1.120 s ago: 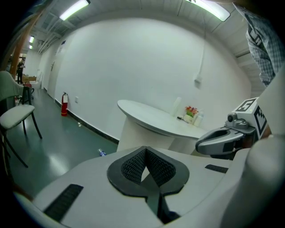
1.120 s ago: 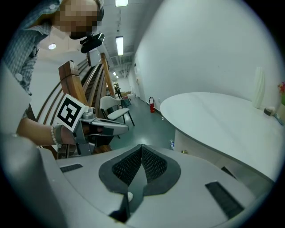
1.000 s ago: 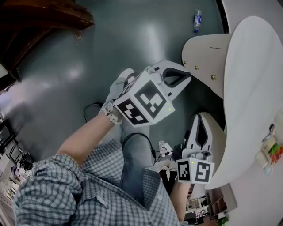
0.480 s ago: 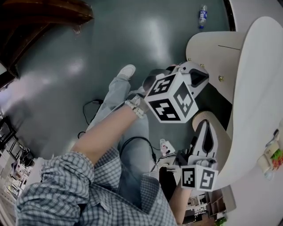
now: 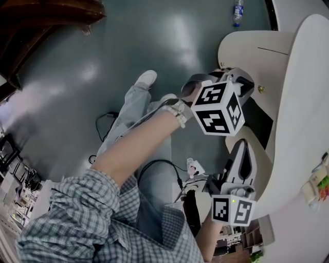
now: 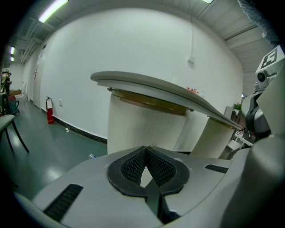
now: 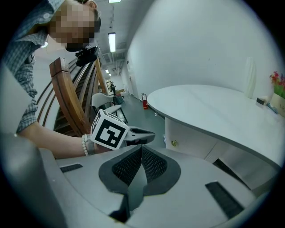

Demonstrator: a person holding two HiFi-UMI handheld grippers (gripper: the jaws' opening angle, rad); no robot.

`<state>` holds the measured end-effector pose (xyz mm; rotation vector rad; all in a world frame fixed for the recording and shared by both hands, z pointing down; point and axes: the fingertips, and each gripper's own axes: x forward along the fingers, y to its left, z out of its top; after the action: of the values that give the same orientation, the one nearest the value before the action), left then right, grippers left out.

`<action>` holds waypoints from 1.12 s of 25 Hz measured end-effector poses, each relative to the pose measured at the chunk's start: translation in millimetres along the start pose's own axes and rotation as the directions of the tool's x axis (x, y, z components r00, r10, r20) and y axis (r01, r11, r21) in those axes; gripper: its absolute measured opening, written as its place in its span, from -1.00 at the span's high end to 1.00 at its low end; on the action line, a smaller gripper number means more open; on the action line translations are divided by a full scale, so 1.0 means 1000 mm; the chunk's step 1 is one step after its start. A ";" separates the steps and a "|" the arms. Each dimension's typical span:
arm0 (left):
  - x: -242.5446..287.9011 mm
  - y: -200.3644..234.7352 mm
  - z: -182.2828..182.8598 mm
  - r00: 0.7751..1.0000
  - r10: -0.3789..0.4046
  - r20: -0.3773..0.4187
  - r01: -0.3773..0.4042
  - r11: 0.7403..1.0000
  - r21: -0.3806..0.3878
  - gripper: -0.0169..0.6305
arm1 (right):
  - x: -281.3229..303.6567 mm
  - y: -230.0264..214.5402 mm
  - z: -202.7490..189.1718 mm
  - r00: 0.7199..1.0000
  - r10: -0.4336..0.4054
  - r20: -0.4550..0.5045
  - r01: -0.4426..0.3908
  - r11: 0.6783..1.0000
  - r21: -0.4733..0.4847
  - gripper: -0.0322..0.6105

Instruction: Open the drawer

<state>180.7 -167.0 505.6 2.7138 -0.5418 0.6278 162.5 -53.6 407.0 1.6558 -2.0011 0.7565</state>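
My left tongs (image 5: 248,85) and right tongs (image 5: 242,152) were both pressed together, empty; the drawer (image 5: 255,64) sat shut under the desktop (image 5: 300,77); I judged the reach was in hand; next, the left must spread around the knob (image 5: 261,89).

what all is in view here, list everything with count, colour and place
desk: 1, white, right side
drawer cabinet: 1, cream, under the desk
knobs: at least 2, brass, on the cabinet front
bottle: 1, clear with blue label, on the floor, top
fire extinguisher: 1, red, by the far wall
wooden frame: 1, dark brown, top left
cables: some, black, on the floor by the leg
left gripper: 1, grey, shut, empty, near the cabinet
right gripper: 1, grey, shut, empty, lower down
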 end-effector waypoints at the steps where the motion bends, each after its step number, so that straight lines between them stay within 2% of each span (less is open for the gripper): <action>1: 0.006 -0.002 -0.002 1.000 -0.009 -0.008 0.009 1.000 0.005 0.93 | 0.001 -0.001 -0.001 1.000 -0.002 -0.001 0.002 1.000 0.003 0.87; 9: 0.045 -0.023 -0.022 0.991 -0.106 -0.083 0.110 0.993 0.042 0.91 | 0.002 -0.008 -0.014 1.000 -0.018 -0.019 0.019 0.999 0.036 0.88; 14: 0.062 -0.032 -0.028 0.984 -0.138 -0.112 0.148 0.985 0.091 0.73 | 0.000 -0.008 -0.022 0.999 -0.033 -0.033 0.035 0.997 0.065 0.88; 18: 0.075 -0.033 -0.029 0.986 -0.120 -0.115 0.132 0.987 0.096 0.58 | -0.001 -0.012 -0.029 0.999 -0.037 -0.041 0.040 0.996 0.080 0.88; 22: 0.083 -0.031 -0.029 0.987 -0.107 -0.116 0.118 0.989 0.091 0.54 | -0.002 -0.014 -0.034 0.998 -0.036 -0.047 0.040 0.995 0.091 0.88; 28: 0.092 -0.025 -0.029 0.990 -0.066 -0.128 0.085 0.986 0.145 0.53 | 0.000 -0.015 -0.036 0.998 -0.043 -0.044 0.048 0.993 0.106 0.88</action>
<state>258.0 -161.1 568.9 2.7951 -0.3725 0.8404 176.7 -32.2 436.5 1.7245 -1.9177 0.8880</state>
